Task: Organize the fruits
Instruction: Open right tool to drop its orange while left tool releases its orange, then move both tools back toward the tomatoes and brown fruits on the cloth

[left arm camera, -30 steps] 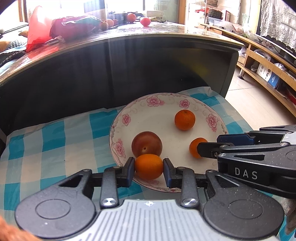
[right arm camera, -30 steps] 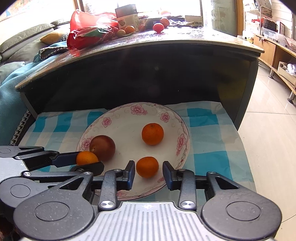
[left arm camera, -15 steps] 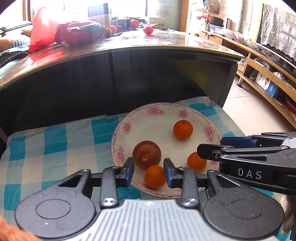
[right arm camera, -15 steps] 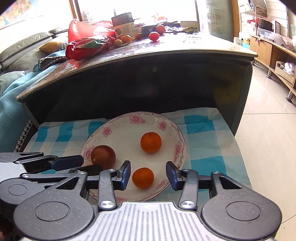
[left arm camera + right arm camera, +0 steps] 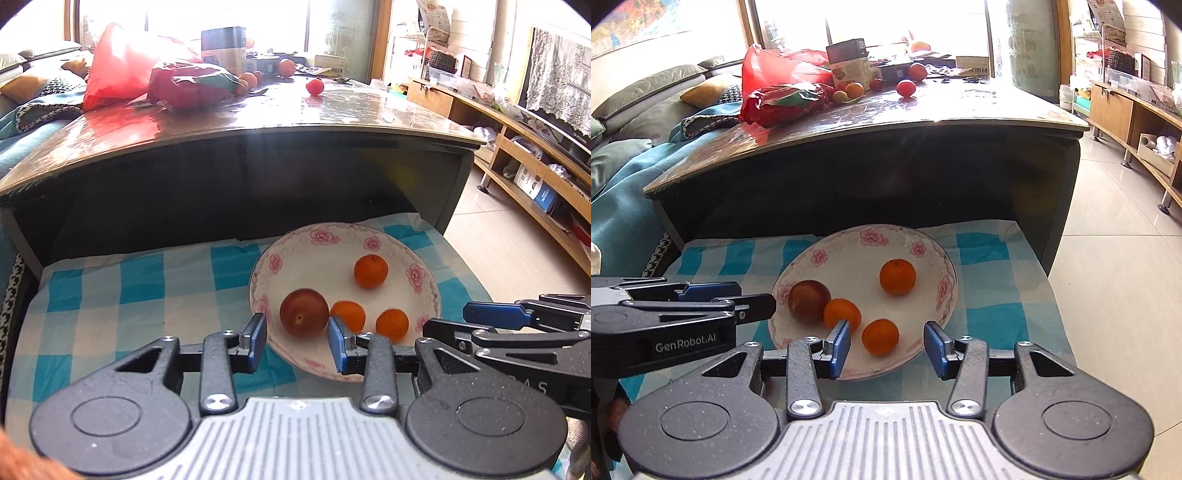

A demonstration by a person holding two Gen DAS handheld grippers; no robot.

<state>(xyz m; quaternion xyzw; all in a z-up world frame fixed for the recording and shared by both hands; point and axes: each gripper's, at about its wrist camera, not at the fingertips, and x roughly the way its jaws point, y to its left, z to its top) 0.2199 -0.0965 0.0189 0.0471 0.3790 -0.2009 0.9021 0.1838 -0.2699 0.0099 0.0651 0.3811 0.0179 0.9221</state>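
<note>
A white plate with a pink flower rim (image 5: 321, 234) (image 5: 871, 234) lies on a blue checked cloth. On it rest a dark red round fruit (image 5: 303, 312) (image 5: 809, 301) and three oranges: one at the far side (image 5: 371, 270) (image 5: 897, 276), one touching the red fruit (image 5: 349, 314) (image 5: 842, 314), and one nearest the front rim (image 5: 392, 324) (image 5: 880, 336). My left gripper (image 5: 295, 334) (image 5: 753, 297) hovers open above the plate's near left rim, holding nothing. My right gripper (image 5: 886, 341) (image 5: 447, 321) is open above the near right rim, and its pads are clear of the orange below.
Directly behind the cloth rises a dark table (image 5: 332, 122) with a glossy top carrying red bags (image 5: 783, 92), a box (image 5: 849, 64) and loose fruit (image 5: 905, 88). A sofa with blue covers (image 5: 624, 192) is on the left. Tiled floor (image 5: 1115, 258) and a wooden shelf unit (image 5: 535, 173) lie to the right.
Each gripper has let go of an orange on the plate, opened wider, and drawn up and back. The left one's orange now rests against the red fruit.
</note>
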